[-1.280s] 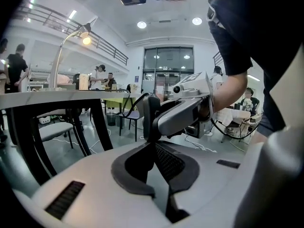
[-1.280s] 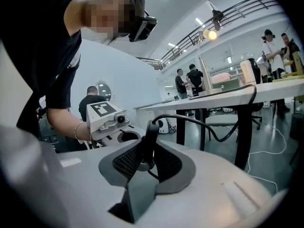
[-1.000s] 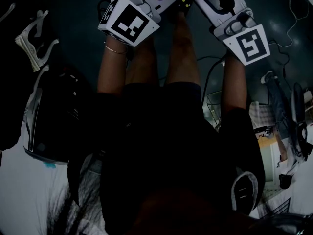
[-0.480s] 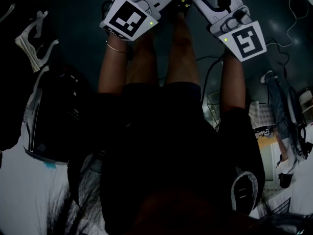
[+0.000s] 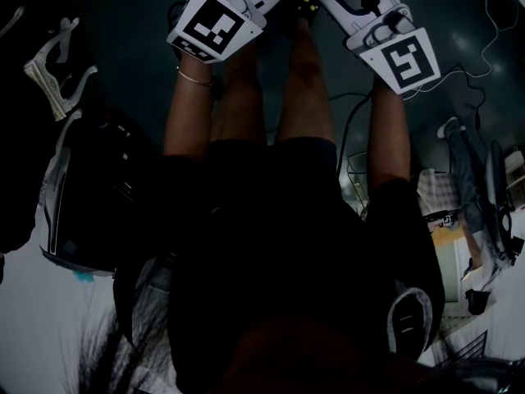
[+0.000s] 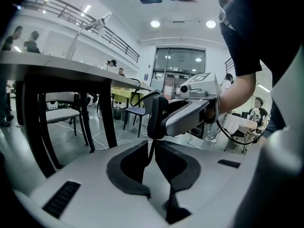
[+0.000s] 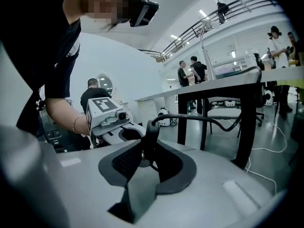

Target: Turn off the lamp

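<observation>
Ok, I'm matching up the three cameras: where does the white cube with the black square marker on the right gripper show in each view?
Head view: the white cube with a black square marker is at the upper right, its marker face towards the camera.
Left gripper view: right of centre, above the jaws, seen nearly edge-on.
Right gripper view: not in it.
Shared landmark: the person's bare right forearm directly behind the cube.

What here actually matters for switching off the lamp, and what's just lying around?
Part of the job:
- cord switch
- cord
- lamp, up on the table

Just lying about:
- chair
- loose floor cables
- people in the background
</observation>
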`<state>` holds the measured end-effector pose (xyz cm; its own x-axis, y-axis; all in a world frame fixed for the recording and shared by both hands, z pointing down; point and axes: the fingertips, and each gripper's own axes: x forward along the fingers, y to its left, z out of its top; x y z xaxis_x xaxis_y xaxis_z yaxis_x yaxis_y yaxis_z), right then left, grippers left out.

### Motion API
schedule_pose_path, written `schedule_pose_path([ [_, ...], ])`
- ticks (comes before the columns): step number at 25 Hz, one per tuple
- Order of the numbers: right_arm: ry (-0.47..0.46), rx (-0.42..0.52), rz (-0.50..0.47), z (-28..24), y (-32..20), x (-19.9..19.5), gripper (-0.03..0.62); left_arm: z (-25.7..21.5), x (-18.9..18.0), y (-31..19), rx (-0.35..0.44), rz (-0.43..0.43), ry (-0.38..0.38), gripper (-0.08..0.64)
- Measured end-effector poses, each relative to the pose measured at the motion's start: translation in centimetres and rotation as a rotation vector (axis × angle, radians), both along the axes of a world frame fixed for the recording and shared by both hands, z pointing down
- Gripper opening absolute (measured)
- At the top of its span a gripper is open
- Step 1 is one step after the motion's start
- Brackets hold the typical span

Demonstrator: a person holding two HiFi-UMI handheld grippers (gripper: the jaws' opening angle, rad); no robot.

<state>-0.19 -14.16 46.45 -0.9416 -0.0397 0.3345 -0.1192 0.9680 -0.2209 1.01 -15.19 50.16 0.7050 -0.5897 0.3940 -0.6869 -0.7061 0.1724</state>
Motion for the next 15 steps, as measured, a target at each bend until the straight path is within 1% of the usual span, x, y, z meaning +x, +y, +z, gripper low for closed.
schedule_pose_path([
  [5, -0.035, -0.056, 0.03, 0.2, -0.5, 0.1, 0.081, 0.6, -0.6, -0.3, -0.022, -0.044, 0.0, 0.078],
  [9, -0.048, -0.084, 0.063, 0.6, -1.1, 0.3, 0.081, 1.2, -0.9, -0.2, -0.041, -0.036, -0.022, 0.084],
  [15, -0.038, -0.102, 0.08, 1.6, -1.2, 0.1, 0.081, 1.3, -1.9, 0.0, -0.047, -0.07, -0.015, 0.084],
])
